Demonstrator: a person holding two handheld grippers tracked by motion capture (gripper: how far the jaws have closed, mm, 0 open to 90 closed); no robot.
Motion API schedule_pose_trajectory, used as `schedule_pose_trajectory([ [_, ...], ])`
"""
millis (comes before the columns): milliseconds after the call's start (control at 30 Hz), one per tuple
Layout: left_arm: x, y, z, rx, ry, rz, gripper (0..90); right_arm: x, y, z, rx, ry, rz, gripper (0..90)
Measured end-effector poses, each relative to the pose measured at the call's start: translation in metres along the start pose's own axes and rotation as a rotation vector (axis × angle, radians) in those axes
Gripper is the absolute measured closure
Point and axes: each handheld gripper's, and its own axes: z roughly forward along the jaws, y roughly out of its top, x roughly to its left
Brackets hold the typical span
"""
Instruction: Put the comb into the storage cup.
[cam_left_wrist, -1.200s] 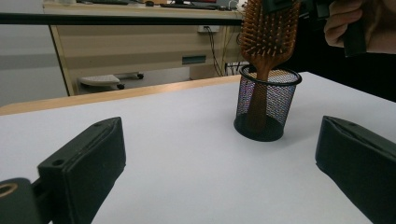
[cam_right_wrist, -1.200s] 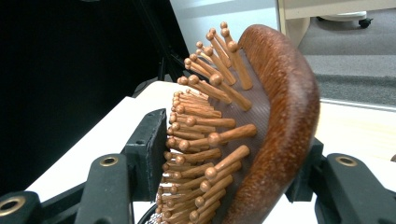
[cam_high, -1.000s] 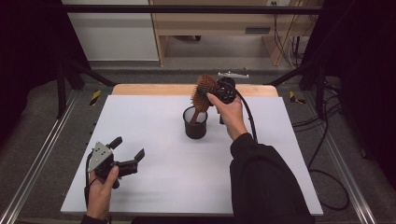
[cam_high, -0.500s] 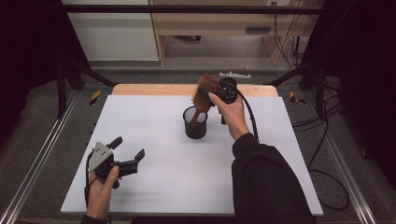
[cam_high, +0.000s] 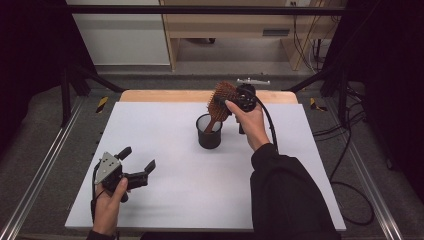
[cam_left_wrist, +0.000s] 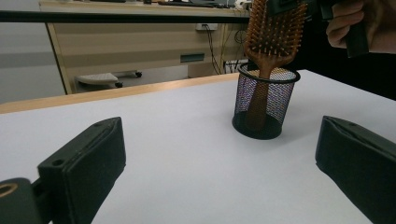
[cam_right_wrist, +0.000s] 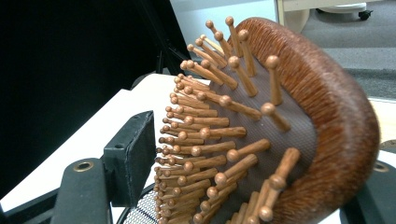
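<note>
Seen from above: a white rectangular table (cam_high: 165, 200) with a pale wooden strip along its far edge. Near the middle, toward the far side, a small black wire-mesh cup (cam_high: 209, 132) standing upright. Inside it, a brown wooden paddle hairbrush (cam_high: 220, 101) with wooden pins, handle down in the cup, head rising above the rim and leaning toward the right gripper (cam_high: 235, 100). Right gripper held at the brush head by a hand in a dark sleeve; jaws have just been opening, brush head between them. In the right gripper view, left black jaw (cam_right_wrist: 133, 154) standing just clear of the pin tips of the brush (cam_right_wrist: 299, 121), a sliver of gap showing; far jaw mostly hidden behind the brush back, so contact there cannot be told. Grip reads as released.

Left gripper (cam_high: 134, 165) low at the near left of the table, well apart from the cup, jaws spread wide with nothing between. In the left gripper view, cup (cam_left_wrist: 266, 105) and brush (cam_left_wrist: 275, 35) straight ahead between the two parted jaws.
</note>
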Motion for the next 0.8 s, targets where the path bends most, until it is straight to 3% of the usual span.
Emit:
schedule_pose_trajectory([
  [800, -0.0002, -0.0002, 0.0003, 0.002, -0.004, 0.000, 1.8, 0.0003, -0.0015, 0.0009, 0.005, -0.011, -0.009, 19.5],
])
